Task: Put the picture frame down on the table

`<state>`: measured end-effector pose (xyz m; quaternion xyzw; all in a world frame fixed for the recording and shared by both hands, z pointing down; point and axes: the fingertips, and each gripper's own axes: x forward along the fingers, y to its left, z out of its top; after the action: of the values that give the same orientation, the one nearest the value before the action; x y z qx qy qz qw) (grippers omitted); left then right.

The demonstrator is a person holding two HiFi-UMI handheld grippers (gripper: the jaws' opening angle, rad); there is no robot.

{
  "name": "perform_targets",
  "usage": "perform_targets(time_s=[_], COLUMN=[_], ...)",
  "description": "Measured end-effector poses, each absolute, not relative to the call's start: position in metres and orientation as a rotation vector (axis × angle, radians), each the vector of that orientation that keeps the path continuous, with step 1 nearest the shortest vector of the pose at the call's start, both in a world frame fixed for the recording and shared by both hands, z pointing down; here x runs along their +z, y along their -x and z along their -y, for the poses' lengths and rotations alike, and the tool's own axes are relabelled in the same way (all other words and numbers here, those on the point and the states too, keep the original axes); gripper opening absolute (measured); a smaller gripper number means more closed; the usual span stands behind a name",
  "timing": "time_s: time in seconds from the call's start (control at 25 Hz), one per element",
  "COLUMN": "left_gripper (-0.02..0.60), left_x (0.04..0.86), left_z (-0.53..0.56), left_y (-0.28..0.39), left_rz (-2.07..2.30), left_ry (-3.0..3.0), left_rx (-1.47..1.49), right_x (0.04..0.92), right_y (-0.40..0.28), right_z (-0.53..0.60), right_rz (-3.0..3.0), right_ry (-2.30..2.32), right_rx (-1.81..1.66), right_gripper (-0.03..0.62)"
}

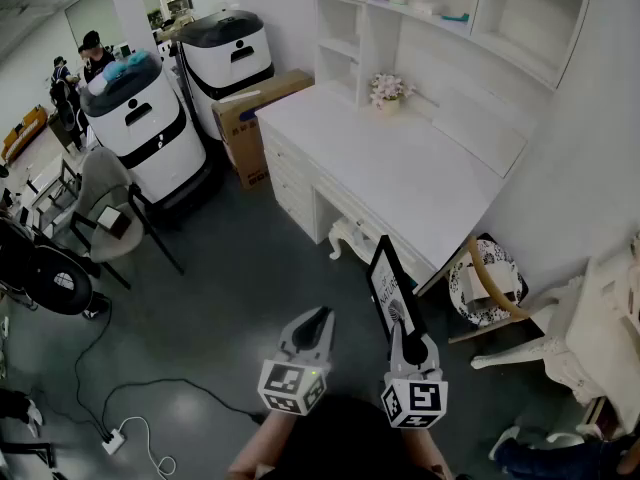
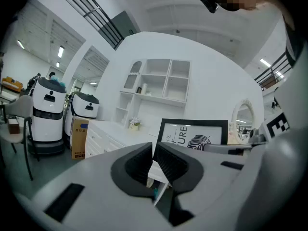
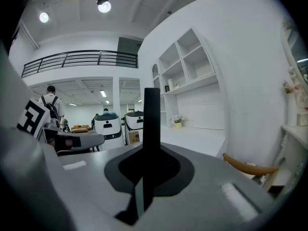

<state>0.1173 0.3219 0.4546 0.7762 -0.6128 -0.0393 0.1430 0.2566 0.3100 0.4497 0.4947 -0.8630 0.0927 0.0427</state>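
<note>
Picture frame (image 1: pixel 388 288) is off the table (image 1: pixel 420 183), held in the air over the grey floor (image 1: pixel 240 288), just short of the table's front edge. It stands upright with a black border all round. Its printed face (large letters and a leaf drawing) is turned toward the left tongs (image 1: pixel 320 316). The right tongs (image 1: pixel 402 328) are closed on the frame's lower part. In the right gripper view the frame (image 3: pixel 151 114) rises from between the jaws as a thin dark bar, seen edge-on. The left tongs (image 2: pixel 153 153) hover just beside, apart from the frame, with their jaw tips together and nothing between them. On the table, a small pot of flowers (image 1: pixel 387 90) sits at the back edge. A cardboard box (image 1: pixel 255 118) leans at the table's left end.
</note>
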Motion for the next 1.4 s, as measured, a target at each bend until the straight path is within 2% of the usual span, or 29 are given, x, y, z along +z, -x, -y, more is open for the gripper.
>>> perform_targets(time_s=[1.4], left_gripper=[0.021], left_x=[0.467], left_z=[-0.347], left_y=[-0.077], left_rz=[1.682], left_ry=[-2.303], left_rx=[-0.073], right_x=[0.449], right_y=[-0.219], right_z=[-0.329], right_rz=[2.66], right_ry=[-1.566], right_rx=[0.311], right_gripper=[0.014])
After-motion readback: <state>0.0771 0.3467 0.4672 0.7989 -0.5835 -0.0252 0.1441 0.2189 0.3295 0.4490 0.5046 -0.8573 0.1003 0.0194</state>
